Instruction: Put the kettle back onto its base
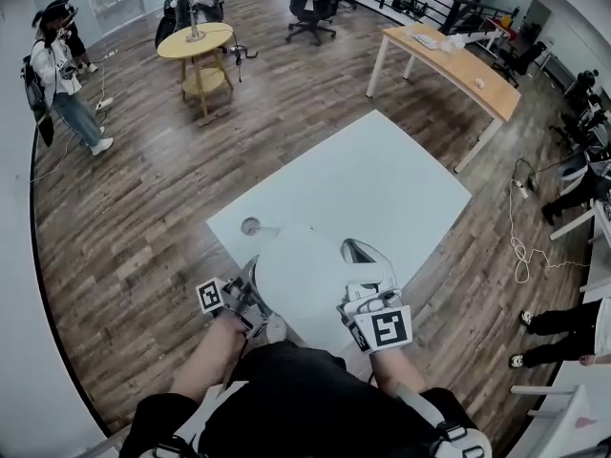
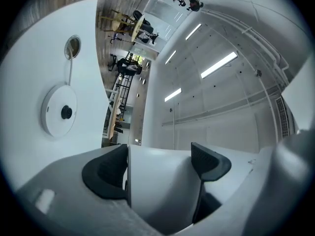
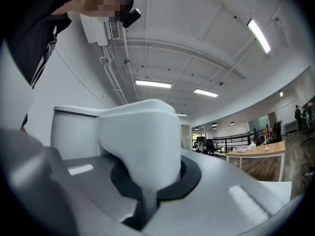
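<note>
I hold a white kettle (image 1: 307,273) between both grippers above the near end of the white table (image 1: 382,175), close to my body. My left gripper (image 1: 250,303) is shut on the kettle (image 2: 157,181), its dark pads (image 2: 106,173) pressing a white part on both sides. My right gripper (image 1: 370,299) is shut on the kettle's white handle (image 3: 140,146). In the left gripper view, the round white base (image 2: 59,111) with a black centre lies on the table, its cord running to a round cable hole (image 2: 73,46). The head view shows that hole (image 1: 251,225), but the kettle hides the base.
A wooden desk (image 1: 458,60) stands beyond the table at the right. A round yellow table (image 1: 196,41) and office chairs (image 1: 310,8) stand at the back. People stand at the far left (image 1: 62,84). A white cable (image 1: 520,246) and someone's feet (image 1: 554,322) are on the floor at the right.
</note>
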A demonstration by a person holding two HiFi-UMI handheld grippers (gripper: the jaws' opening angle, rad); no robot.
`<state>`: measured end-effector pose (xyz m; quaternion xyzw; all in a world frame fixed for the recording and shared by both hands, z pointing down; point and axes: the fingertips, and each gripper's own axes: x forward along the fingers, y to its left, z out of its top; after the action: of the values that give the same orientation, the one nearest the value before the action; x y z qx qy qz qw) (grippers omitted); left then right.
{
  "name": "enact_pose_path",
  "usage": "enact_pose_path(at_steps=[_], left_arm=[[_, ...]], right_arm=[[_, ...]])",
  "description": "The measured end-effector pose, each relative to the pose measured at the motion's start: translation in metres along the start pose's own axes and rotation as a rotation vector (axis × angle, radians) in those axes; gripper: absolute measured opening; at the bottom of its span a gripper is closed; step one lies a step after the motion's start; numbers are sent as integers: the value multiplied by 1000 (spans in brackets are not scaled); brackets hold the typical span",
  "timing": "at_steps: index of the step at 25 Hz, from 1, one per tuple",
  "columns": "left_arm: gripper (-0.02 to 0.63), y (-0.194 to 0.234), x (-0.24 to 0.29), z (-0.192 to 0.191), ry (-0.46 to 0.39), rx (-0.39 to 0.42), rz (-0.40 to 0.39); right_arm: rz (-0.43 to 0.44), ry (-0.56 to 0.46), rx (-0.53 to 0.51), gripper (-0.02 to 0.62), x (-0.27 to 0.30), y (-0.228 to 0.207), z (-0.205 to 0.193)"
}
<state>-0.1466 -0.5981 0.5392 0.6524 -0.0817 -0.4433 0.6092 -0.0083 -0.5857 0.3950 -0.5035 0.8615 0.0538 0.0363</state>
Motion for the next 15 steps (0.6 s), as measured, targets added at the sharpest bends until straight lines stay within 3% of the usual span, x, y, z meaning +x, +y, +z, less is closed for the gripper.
enact_pose_path(at_steps=[15], left_arm=[[410,39,53,71,97,-61,15]], right_arm=[[-142,19,-42,5,67,-34,-24]])
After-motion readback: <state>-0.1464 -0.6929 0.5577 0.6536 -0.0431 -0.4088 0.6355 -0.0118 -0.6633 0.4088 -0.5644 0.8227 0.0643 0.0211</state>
